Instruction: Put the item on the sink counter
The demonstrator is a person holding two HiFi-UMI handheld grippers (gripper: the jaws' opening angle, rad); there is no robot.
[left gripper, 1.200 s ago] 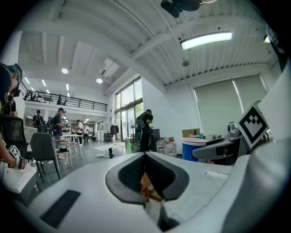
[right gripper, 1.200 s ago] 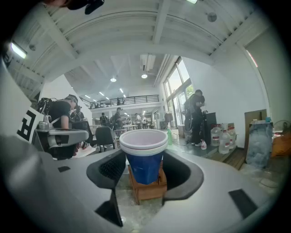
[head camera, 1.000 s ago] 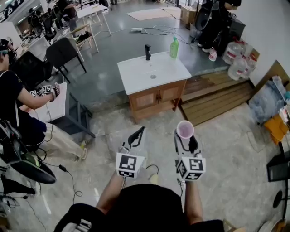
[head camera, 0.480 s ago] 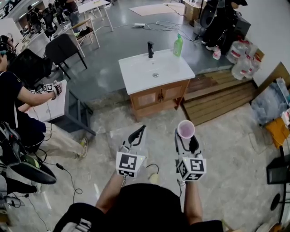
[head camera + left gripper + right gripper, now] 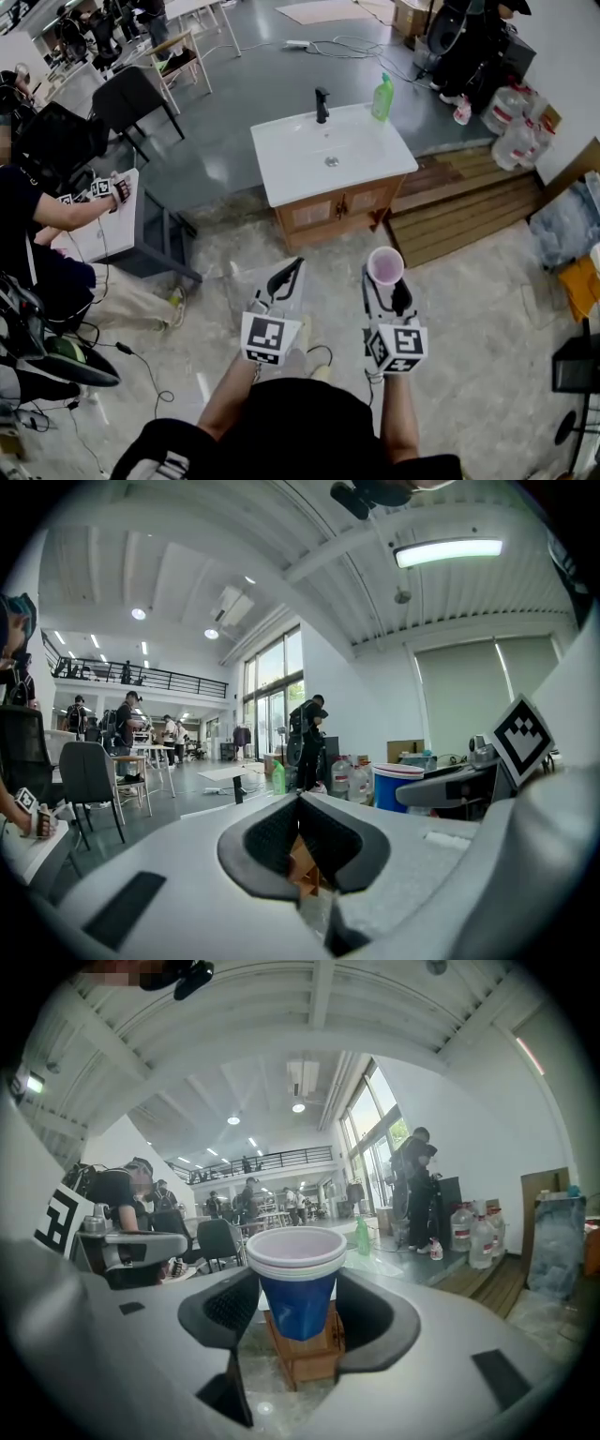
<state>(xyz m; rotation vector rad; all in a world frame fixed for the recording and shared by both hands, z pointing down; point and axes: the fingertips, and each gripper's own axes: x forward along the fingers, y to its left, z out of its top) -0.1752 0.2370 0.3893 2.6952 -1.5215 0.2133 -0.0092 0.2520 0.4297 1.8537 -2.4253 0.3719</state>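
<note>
The white sink counter [image 5: 298, 167] on a wooden cabinet stands ahead on the floor, with a black tap [image 5: 322, 103] and a green bottle [image 5: 382, 97] at its back edge. My right gripper [image 5: 385, 281] is shut on a blue cup [image 5: 384, 266] with a white rim, held upright in the air well short of the sink. In the right gripper view the cup [image 5: 298, 1288] sits between both pads, with the cabinet [image 5: 307, 1358] behind it. My left gripper [image 5: 286, 278] hangs beside it, its jaws together with nothing in them.
A seated person [image 5: 42, 220] works with grippers at a small white table [image 5: 105, 230] on the left. A black chair [image 5: 127, 103] stands behind. Wooden steps [image 5: 469, 211] and large water bottles [image 5: 516, 131] lie right of the sink. Cables [image 5: 141, 366] trail on the floor.
The sink counter has slid lower and slightly right in the head view, so it is nearer. Both grippers hold the same pose, the cup still in the right one.
</note>
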